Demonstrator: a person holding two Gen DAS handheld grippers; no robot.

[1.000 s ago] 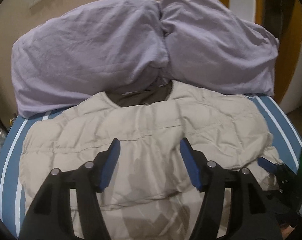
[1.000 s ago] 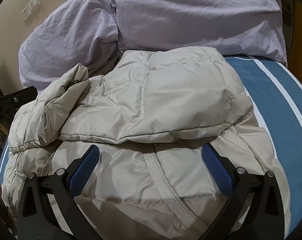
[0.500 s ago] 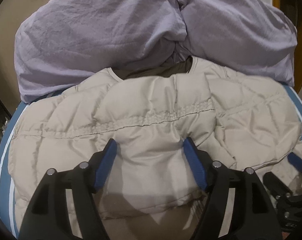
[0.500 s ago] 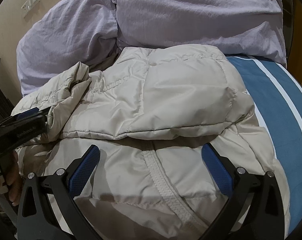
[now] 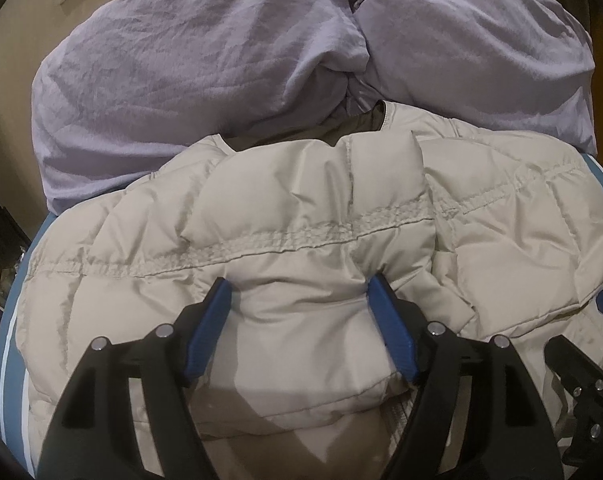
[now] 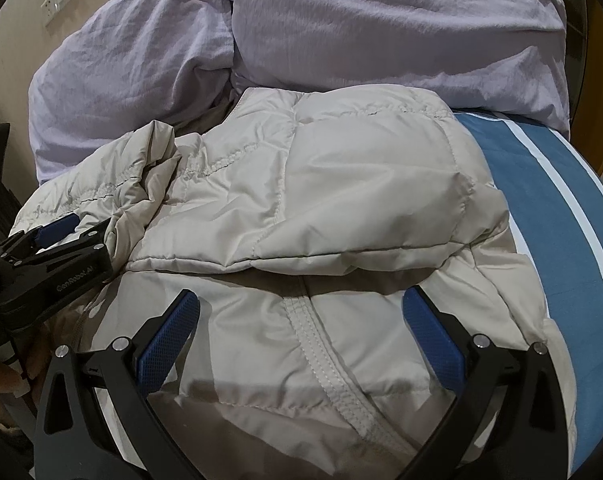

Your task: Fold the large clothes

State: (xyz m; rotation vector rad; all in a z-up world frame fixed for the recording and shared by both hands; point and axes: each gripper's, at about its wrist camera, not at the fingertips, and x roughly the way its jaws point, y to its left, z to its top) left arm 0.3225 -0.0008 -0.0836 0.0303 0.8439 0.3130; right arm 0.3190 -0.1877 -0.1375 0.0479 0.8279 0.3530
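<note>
You are folding a beige puffer jacket (image 5: pixel 301 216) that is lying across a blue striped bed (image 6: pixel 561 216), its collar up against two lilac pillows (image 5: pixel 189 60), so its side panels can be laid inward over the middle. Your left gripper (image 5: pixel 299 312) is sitting over the just-folded panel, its jaws having just been opening with the padding bulging between them, seemingly letting go. Your right gripper (image 6: pixel 301 328) is hovering wide apart and empty over the zipper (image 6: pixel 325 364), likely waiting.

Both wrist views, close, angled down (shared jacket (image 5: pixel 301 220))
</note>
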